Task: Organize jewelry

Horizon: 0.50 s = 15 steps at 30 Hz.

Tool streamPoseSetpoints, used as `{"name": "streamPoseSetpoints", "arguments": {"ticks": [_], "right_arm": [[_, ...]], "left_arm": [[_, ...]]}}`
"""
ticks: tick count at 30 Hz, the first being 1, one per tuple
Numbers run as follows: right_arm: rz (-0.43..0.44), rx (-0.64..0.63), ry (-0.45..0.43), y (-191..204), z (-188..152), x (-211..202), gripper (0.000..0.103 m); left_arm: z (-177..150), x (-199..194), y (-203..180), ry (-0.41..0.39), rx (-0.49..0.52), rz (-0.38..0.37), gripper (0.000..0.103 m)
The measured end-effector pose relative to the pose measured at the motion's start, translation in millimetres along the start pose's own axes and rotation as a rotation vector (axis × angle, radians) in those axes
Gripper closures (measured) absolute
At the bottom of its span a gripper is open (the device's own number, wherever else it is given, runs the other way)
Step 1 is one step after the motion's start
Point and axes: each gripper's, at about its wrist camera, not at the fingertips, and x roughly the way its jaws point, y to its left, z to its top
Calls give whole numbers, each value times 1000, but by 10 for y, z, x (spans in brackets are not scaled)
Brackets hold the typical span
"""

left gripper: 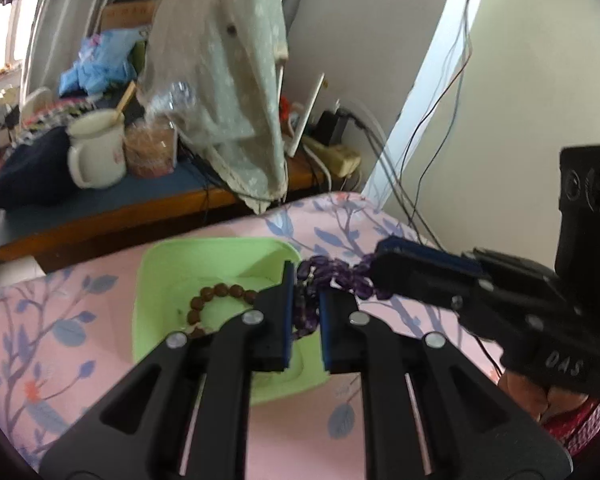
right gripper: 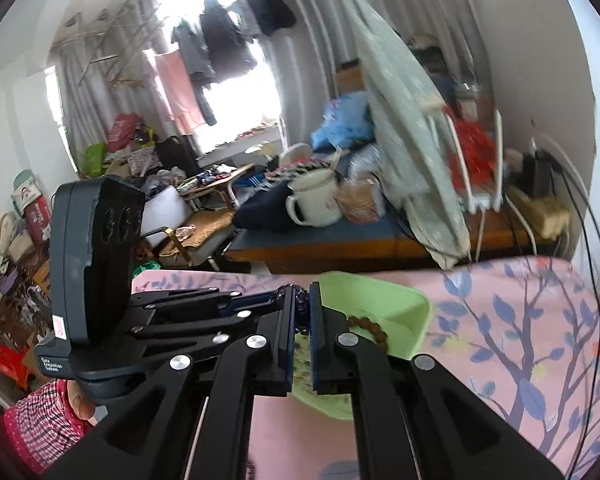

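Note:
A purple bead bracelet (left gripper: 332, 274) hangs stretched between both grippers above the right rim of a light green tray (left gripper: 160, 280). My left gripper (left gripper: 305, 300) is shut on one end of it, beads showing between its blue pads. My right gripper (right gripper: 302, 308) is shut on the other end (right gripper: 301, 300); in the left wrist view it reaches in from the right (left gripper: 380, 266). A brown bead bracelet (left gripper: 216, 300) lies inside the tray, also seen in the right wrist view (right gripper: 370, 326). The tray (right gripper: 380, 292) sits on a pink floral sheet.
The pink sheet with blue leaf print (left gripper: 60, 340) covers the work surface. Behind it a wooden desk (left gripper: 100, 216) holds a white mug (left gripper: 96, 152), a plastic jar (left gripper: 150, 148), a cloth-covered fan (left gripper: 236, 80) and a power strip (left gripper: 336, 156). Cables (left gripper: 432, 140) hang down the wall at right.

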Motion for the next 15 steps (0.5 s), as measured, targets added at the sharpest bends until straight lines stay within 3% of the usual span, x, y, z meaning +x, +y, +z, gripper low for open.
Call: {"name": "streamPoseSetpoints", "arguments": {"ticks": [7,11,15], "right_arm": [[3,46,53,-283,-255,184,103],[2,56,99,-322,-365,318,103],[-23,78,149,-337,-442,423,103]], "left_arm": [[-148,469,74,92,-25,-9,93],[-255,679,159,185,-59,22,93],[-346,839,249,289,-87,50,81]]}}
